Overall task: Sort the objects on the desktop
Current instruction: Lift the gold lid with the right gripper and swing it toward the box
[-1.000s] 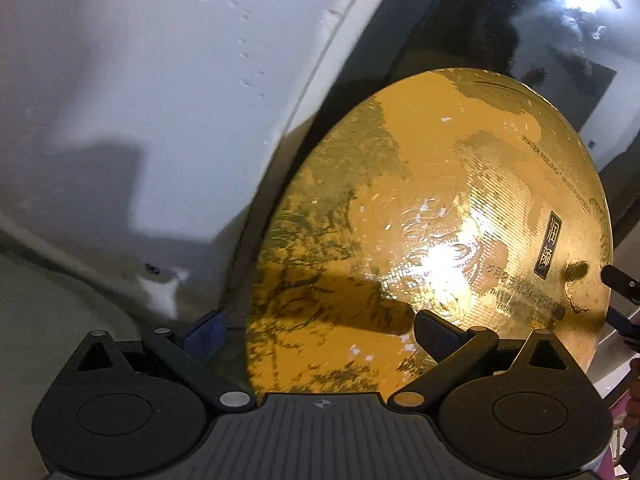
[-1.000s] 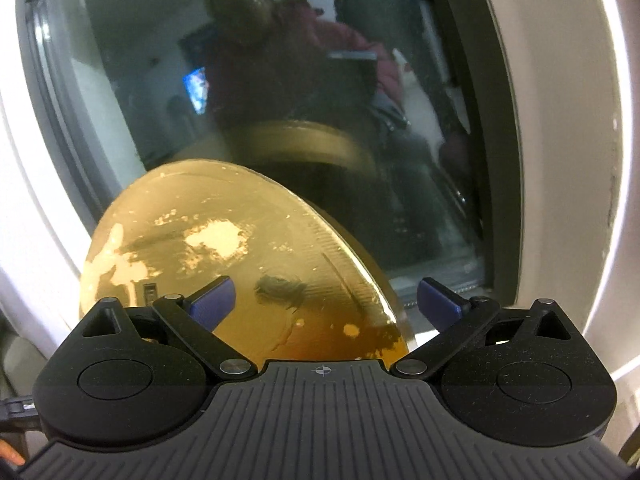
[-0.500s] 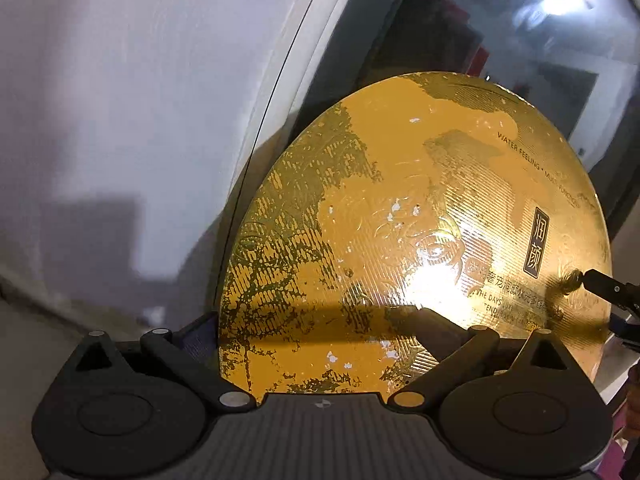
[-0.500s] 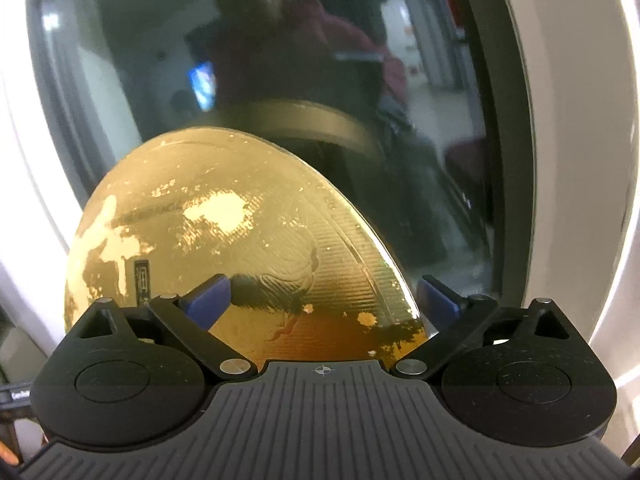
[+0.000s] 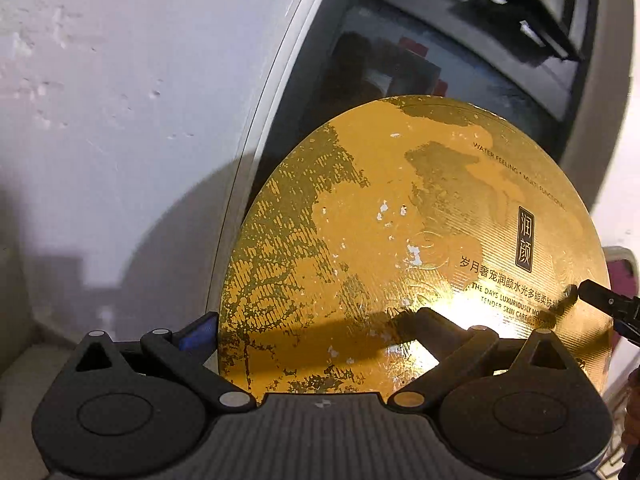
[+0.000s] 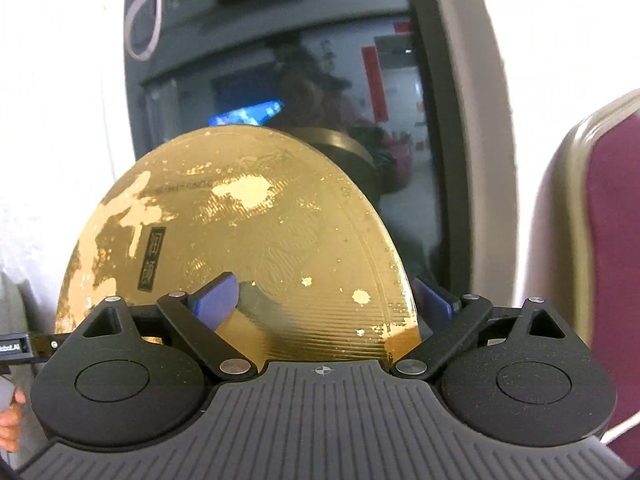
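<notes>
One round gold box lid (image 5: 416, 248) stands on edge, gripped from both sides and held up before a dark window pane (image 5: 420, 68). Left tongs (image 5: 316, 326) are clamped on its left rim: one blue pad shows behind the edge, the other finger lies across the gold face. Right tongs (image 6: 326, 294) are clamped on the opposite rim, one pad on the printed face, one behind. Lower rim is cut off by both tong bodies. Gold foil is worn and flaked; printed lettering is partly legible. Reflections in the pane are blurred. A white wall (image 5: 120, 120) flanks the window; a maroon-cushioned chair (image 6: 608, 240) sits at right, cut off.
</notes>
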Motion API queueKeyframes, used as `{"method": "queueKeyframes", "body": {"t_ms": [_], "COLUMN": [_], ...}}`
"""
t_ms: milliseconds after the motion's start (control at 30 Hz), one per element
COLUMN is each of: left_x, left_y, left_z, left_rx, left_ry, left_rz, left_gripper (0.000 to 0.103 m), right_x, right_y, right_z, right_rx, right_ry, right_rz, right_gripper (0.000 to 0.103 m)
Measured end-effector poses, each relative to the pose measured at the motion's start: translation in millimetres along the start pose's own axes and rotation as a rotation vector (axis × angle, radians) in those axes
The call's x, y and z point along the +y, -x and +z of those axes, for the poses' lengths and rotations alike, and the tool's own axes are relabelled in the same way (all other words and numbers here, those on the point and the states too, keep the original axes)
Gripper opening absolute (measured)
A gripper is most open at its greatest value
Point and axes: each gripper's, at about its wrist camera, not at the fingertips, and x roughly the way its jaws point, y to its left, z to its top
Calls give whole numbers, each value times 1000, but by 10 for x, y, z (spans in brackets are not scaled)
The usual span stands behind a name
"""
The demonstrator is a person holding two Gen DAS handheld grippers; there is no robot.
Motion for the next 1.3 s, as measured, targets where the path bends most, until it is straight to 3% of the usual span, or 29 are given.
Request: {"method": "queueKeyframes", "body": {"t_ms": [233, 467, 700, 933, 1300], "left_x": [-156, -202, -433, -601, -1074], "left_y": [870, 1254, 1431, 1557, 1499], "left_z": [-466, -1092, -1513, -1887, -2250], "left_rx": [104, 195, 303, 389, 501], "left_ry": [80, 79, 67, 38, -81], "left_rz": [-23, 1, -18, -83, -145], "left_gripper": [100, 100, 100, 100, 100], "right_x": [136, 202, 48, -261, -765], "right_y": [1080, 1852, 2406, 2962, 3505], "right_z": [-84, -481, -837, -1042, -1395], "right_rx": [12, 117, 206, 256, 310], "right_ry": [71, 73, 25, -6, -123], "right_rz": [-109, -141, -207, -294, -437], "right_gripper": [94, 94, 94, 94, 94]}}
